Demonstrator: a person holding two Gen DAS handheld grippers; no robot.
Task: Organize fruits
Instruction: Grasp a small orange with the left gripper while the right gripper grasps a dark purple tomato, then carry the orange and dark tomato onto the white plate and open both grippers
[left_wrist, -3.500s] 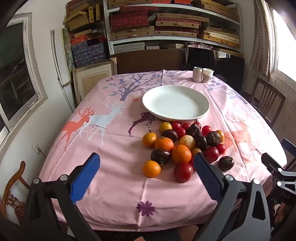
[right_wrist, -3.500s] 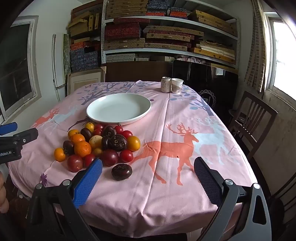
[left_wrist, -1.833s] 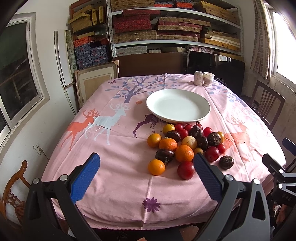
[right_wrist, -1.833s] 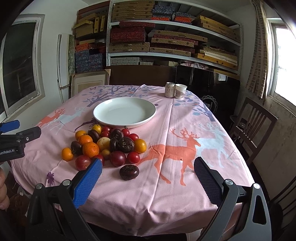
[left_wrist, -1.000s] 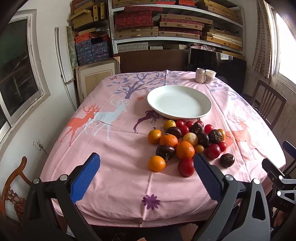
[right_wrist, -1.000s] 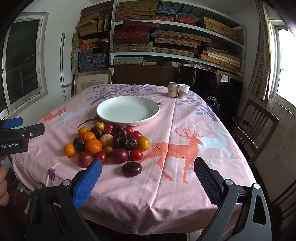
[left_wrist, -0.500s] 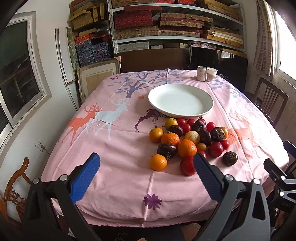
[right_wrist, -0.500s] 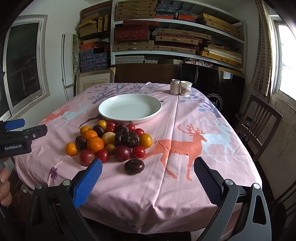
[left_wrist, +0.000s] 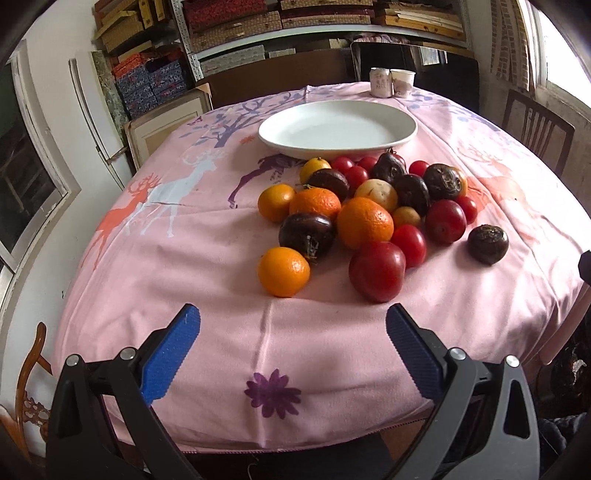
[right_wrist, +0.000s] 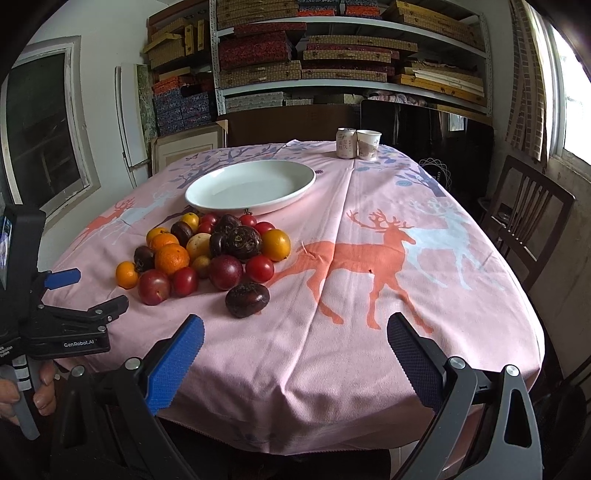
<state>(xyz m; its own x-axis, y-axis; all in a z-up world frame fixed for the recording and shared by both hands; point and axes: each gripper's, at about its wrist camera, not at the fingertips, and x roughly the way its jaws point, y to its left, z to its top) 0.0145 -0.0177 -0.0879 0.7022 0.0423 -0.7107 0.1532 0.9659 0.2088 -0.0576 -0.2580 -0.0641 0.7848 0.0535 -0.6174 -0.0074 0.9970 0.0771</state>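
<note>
You've dropped the left gripper (left_wrist: 293, 325) in low toward the near edge of the table since a moment ago, so the fruit pile (left_wrist: 369, 210) now fills your twelve o'clock and the nearest orange (left_wrist: 283, 271) sits just beyond the blue pads, which reads as lining up a first pick while the white plate (left_wrist: 338, 127) behind the pile is bare. Both claws are spread wide and hold nothing: the right gripper (right_wrist: 295, 336) hangs over the pink cloth with the stray dark fruit (right_wrist: 246, 300), probably a passion fruit, at eleven o'clock.
</note>
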